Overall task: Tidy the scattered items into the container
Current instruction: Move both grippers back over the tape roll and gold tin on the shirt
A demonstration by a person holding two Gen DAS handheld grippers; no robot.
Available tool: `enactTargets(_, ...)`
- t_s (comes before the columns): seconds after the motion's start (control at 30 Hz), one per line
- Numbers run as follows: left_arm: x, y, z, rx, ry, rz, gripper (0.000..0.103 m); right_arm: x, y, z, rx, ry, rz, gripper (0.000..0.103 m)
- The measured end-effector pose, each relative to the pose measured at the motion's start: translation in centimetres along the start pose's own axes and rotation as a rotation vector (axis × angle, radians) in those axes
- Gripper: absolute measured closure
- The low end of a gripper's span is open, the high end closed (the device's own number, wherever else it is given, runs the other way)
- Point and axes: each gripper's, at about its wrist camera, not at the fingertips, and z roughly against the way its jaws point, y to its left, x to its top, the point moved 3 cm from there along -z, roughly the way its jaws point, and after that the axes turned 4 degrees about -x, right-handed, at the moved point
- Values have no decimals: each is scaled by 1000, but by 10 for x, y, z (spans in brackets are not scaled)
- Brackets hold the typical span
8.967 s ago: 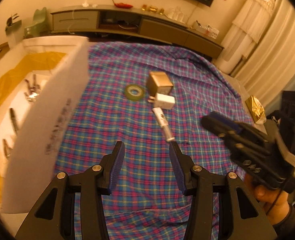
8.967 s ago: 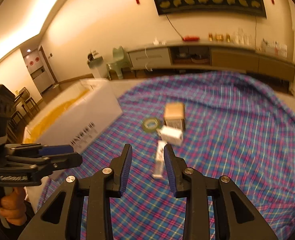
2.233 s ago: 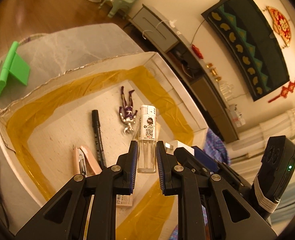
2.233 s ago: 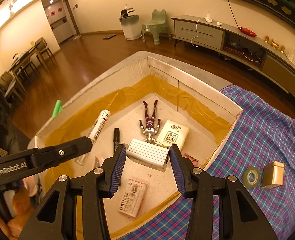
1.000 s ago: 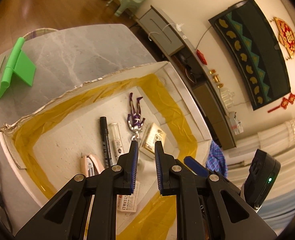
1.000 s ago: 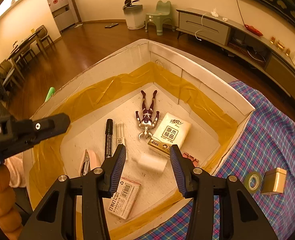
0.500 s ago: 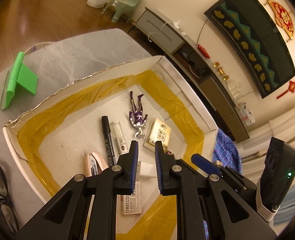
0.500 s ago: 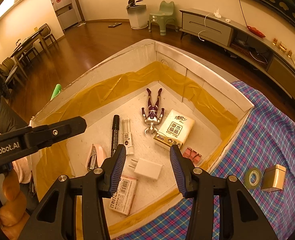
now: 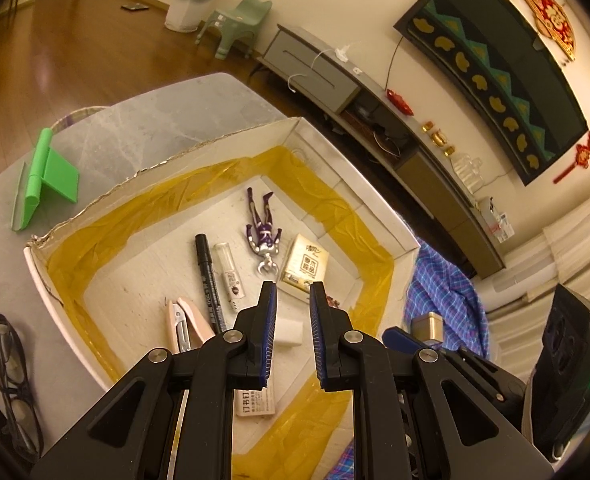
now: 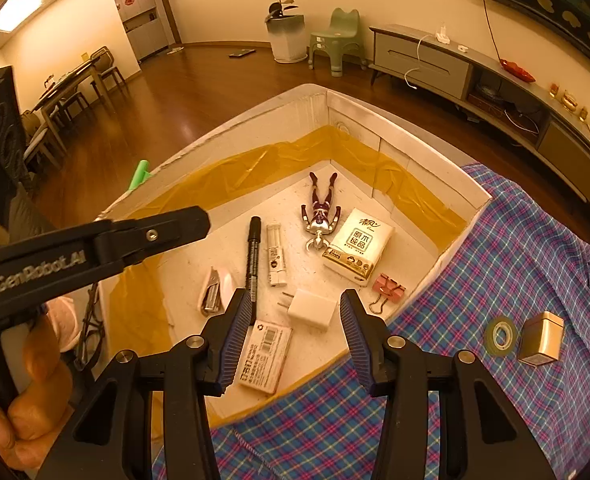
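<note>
Since the frame two seconds back, the clear tube (image 10: pixel 275 254) had left the left gripper (image 9: pixel 292 334) and the white charger (image 10: pixel 310 308) had left the right gripper (image 10: pixel 295 338); both lay on the floor of the box (image 10: pixel 407 148), the tube beside the black marker (image 10: pixel 253 258), the charger near the box's near edge.

The left gripper's jaws stood narrow, all but closed, with nothing between them. The right gripper's jaws stood moderately wide and bare, the charger seen below through the gap.

Two things remained on the plaid cloth (image 10: pixel 515 248) past the box's right-hand wall: the green tape roll (image 10: pixel 501 336) and the gold tin (image 10: pixel 542 338), just beside each other. The next reach would do best to clear the wall first, then come down on the tin across its flat sides, keeping off the tape.

Writing: "GenRobot.AI" on the left gripper's arm; Chinese characters, probably 原木纯品, on the tissue pack (image 10: pixel 359 244); the staple box (image 10: pixel 265 354) by the near edge carried a barcode and a recycling mark.
</note>
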Motion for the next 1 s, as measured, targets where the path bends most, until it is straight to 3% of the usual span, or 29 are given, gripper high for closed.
enactTargets(0.2, -3, -5, 11, -16, -7, 0, 86, -6, 4, 23, 47, -47, 12, 55)
enactTargets(0.27, -4, -6, 16, -45, -8, 9, 77, -8, 4, 31, 61, -63, 14, 55)
enactTargets(0.53, -14, -29, 30, -80, -23, -40, 73, -18, -13, 78, 109, -152, -12, 54)
enactTargets(0.73, -32, -71, 33, -161, -7, -169, 63, -37, -51, 110, 95, -224, -104, 51)
enactTargets(1.0, -81, -133, 6, -208, 105, -374, 55, -74, -135, 113, 13, -235, -318, 47)
